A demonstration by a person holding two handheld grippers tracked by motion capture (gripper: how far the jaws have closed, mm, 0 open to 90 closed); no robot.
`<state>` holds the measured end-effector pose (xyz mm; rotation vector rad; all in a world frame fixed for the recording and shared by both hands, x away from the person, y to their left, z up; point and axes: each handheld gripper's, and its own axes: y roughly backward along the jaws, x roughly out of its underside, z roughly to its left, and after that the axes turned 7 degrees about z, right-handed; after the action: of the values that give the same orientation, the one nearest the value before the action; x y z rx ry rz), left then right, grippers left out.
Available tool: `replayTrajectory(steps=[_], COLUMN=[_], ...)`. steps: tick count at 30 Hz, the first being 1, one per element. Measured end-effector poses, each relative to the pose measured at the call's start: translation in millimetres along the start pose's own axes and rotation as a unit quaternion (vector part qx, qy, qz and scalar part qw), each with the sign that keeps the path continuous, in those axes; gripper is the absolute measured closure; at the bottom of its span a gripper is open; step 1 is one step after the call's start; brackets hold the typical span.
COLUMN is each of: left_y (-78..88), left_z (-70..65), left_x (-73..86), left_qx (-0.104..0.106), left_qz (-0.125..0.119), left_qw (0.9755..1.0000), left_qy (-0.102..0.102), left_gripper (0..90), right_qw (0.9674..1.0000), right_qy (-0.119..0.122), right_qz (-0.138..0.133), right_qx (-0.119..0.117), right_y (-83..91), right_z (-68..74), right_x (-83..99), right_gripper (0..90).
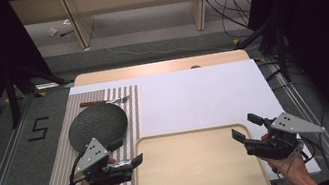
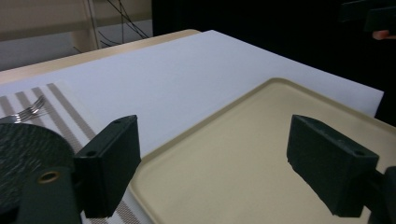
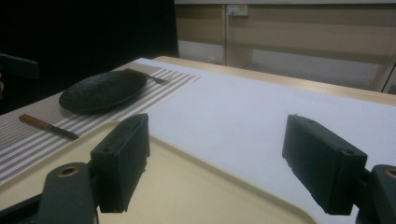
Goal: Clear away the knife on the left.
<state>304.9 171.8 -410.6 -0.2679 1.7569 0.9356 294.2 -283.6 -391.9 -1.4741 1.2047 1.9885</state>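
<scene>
A dark round plate lies on a striped placemat at the table's left. Behind it rests a wooden-handled fork. A beige tray sits at the front centre, with nothing on it. My left gripper hovers open at the tray's left edge, just in front of the plate. My right gripper is open at the tray's right rear corner. In the right gripper view a wooden-handled knife lies on the placemat near the plate. Both pairs of jaws hold nothing.
A white sheet covers most of the wooden table. Beyond the table are a grey floor, shelving legs and loose cables. Black curtains close off both sides.
</scene>
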Motion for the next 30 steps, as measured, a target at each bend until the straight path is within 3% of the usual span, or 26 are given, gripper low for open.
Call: replayTrajectory(steps=[12,15,17,30], left_y=[1.9,1.2,0.9,11.9], left_z=[9.2,11.6,14.1,26.4], left_x=[1.3,2.8,3.3,3.5], left_qx=[-0.029,-0.048,-0.052,-0.082], left_qz=[0.039,0.063,0.073,0.100], left_qw=[0.9988,0.9968,0.9959,0.9917], left_qy=[-0.001,-0.010,-0.005,0.001], left_gripper=[17.2,17.2,17.2,17.9], right_qw=[1.0000,1.0000,1.0000,1.0000], right_qy=[0.005,0.005,0.005,0.003], right_qz=[0.002,0.003,0.003,0.005], right_qx=[0.000,0.000,-0.001,-0.001], right_y=[-0.4,-0.4,-0.5,-0.7], right_z=[0.2,0.0,0.3,0.0], right_x=[0.1,0.2,0.1,0.1], right_gripper=[24.4,24.4,24.5,24.6])
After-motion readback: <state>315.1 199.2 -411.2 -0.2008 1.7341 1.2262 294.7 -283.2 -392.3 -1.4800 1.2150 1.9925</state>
